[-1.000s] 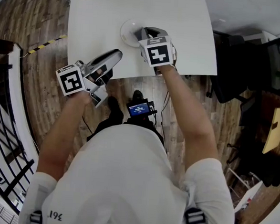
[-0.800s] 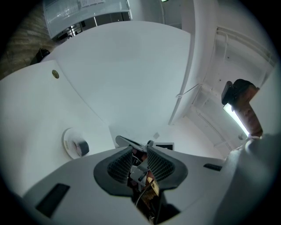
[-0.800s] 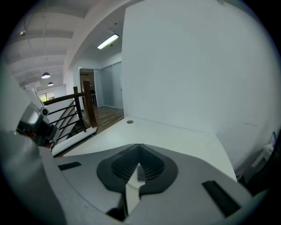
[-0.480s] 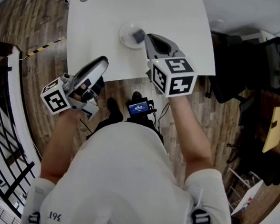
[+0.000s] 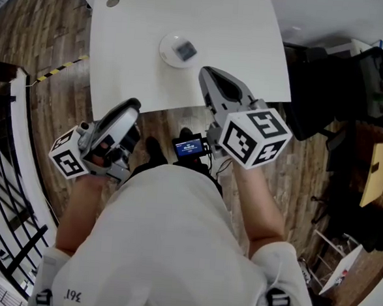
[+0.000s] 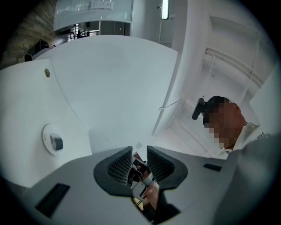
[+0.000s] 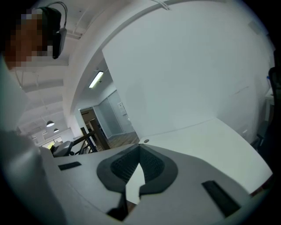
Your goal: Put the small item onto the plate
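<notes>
Whereas the white table was being reached over a second ago, it has now been largely vacated. The right gripper has been drawn back from the plate to the table's near edge. Its jaws are seen pressed together at the tips in the right gripper view, with nothing held between them. The left gripper has also been pulled back and now lies just off the near edge. Its pads are seen a little apart in the left gripper view, and nothing is caught between them.

The plate is left uncovered and well apart from both tools. The small item, a dark greyish block, is seen lying inside it near the middle.

The placement is therefore judged to be done, and only the retreat of the arms appears to be left.

Against the earliest frame, the right gripper's marker cube no longer hides the plate. Half a second ago the jaw tips were still just beside the rim, and a clear stretch of table is now seen between them. The plate and item are not seen to have shifted.
</notes>
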Demonstrator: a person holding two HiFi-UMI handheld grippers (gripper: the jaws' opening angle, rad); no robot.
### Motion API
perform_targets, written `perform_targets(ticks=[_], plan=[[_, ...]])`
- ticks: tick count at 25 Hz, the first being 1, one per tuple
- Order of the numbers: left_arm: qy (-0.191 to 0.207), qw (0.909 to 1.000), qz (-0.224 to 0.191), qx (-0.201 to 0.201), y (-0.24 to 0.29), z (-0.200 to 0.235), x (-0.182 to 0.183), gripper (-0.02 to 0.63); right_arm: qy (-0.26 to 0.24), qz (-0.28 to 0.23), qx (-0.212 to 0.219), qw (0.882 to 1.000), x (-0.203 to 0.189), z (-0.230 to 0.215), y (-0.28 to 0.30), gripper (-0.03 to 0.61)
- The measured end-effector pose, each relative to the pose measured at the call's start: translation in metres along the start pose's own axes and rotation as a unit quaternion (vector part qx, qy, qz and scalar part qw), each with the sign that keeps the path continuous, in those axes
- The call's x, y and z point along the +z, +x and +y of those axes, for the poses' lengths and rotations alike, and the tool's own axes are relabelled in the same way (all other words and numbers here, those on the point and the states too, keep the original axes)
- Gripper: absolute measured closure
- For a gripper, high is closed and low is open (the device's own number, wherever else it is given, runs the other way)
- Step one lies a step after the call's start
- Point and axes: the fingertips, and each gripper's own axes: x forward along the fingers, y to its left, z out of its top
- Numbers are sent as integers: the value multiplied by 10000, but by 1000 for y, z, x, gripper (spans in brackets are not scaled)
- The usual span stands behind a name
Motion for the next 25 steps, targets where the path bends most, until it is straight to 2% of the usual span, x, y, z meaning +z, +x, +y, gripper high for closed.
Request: perform_targets(ticks=[2,4,6,8,14,25], plan=[[-85,9999,-60,-3,-4,-6,-3,509,180,-80,115,9997,2,5,-8,578],[-166,9998,-143,-28,-9,-13,-4,509,623,-251,355,9971,8,12,-17,577],[-189,9995,-225,-60,-11,-20,-2,509,1131,-464,656,9903,19,21,-24,578],[-142,9995,-264,-106,-11,-30,-1,509,1358,-636,882,9847,29,30,-31,577],[73,9992,-224,-329,0,-53,-1,509,815,-754,843,9902,42,38,-39,577],[159,9991,-225,-326,-2,-56,-2,509,717,-771,733,9917,39,34,-47,578]])
